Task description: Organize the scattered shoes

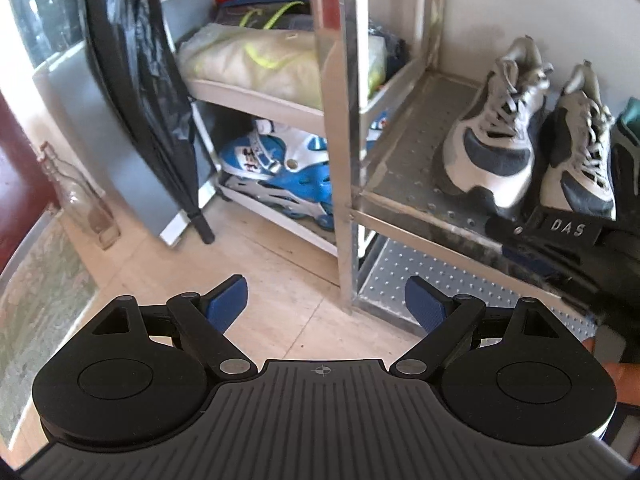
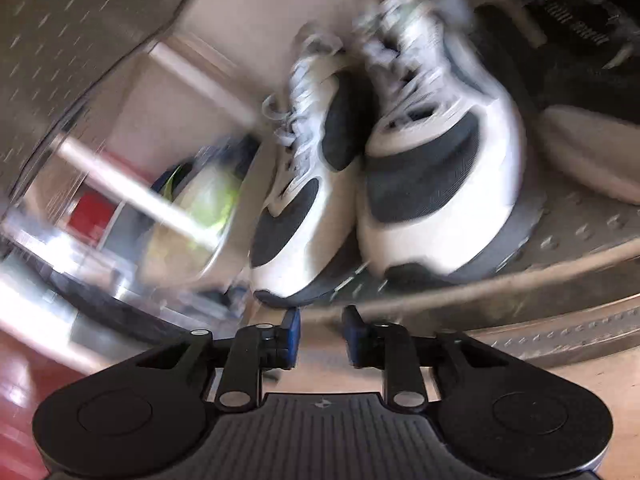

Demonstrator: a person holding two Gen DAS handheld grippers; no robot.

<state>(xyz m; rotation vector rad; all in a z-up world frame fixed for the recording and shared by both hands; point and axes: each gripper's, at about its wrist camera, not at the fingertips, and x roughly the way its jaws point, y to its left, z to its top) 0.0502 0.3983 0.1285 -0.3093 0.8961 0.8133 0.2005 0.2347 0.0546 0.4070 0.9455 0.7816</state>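
Note:
A pair of white, grey and navy sneakers stands side by side on the perforated metal shelf (image 1: pixel 404 152), toes toward me: one sneaker (image 1: pixel 488 148) and its mate (image 1: pixel 580 160). My left gripper (image 1: pixel 324 298) hangs open over the tiled floor, left of the shelf, with nothing between its blue pads. In the blurred right wrist view both sneakers (image 2: pixel 296 200) (image 2: pixel 436 184) fill the middle. My right gripper (image 2: pixel 320 334) is shut and empty just in front of their toes at the shelf's front edge (image 2: pixel 520 280). Its black housing (image 1: pixel 568 230) shows in the left wrist view below the right sneaker.
A metal post (image 1: pixel 348 120) stands at the shelf's left corner, with a lower shelf (image 1: pixel 440 280) beneath. Blue inline skates (image 1: pixel 280 172) and a pale bag (image 1: pixel 260 60) fill a white rack. A glass bottle (image 1: pixel 80 196) and a black bag (image 1: pixel 136 80) stand left. Dark shoes (image 2: pixel 580 40) sit further right.

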